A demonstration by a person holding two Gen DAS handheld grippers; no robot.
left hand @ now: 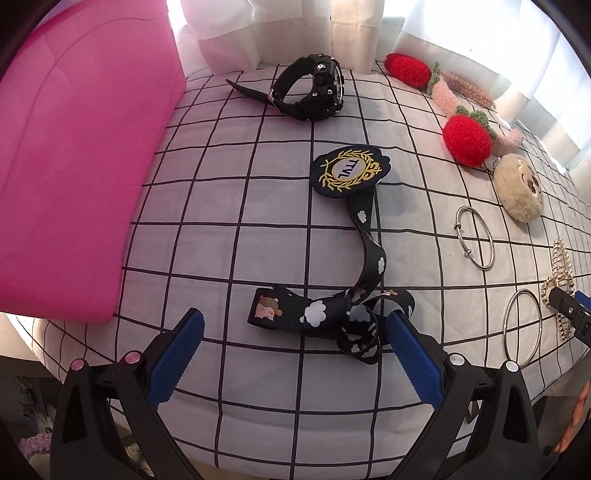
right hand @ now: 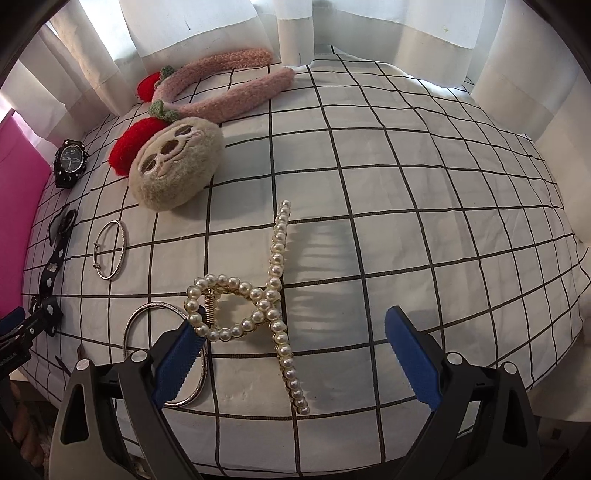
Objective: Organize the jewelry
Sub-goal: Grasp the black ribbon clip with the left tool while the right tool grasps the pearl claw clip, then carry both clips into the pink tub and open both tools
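Note:
My left gripper (left hand: 295, 325) is open, its blue fingers on either side of the coiled end of a black cloud-print lanyard (left hand: 332, 314) with a TTVL badge (left hand: 349, 171). A black watch (left hand: 314, 86) lies beyond it. My right gripper (right hand: 293, 326) is open around a pearl hair claw (right hand: 258, 299) lying on the checked cloth; its left finger (right hand: 181, 354) touches the claw's loop. A silver bangle (right hand: 177, 354) lies partly under that finger, and a thin bracelet (right hand: 110, 254) lies farther left.
A pink box (left hand: 74, 166) stands at the left edge of the checked cloth (left hand: 221, 240). A plush sloth face (right hand: 177, 166), red strawberry pieces (left hand: 467, 138) and a pink fuzzy headband (right hand: 229, 88) lie at the back. White curtains (right hand: 369, 22) hang behind.

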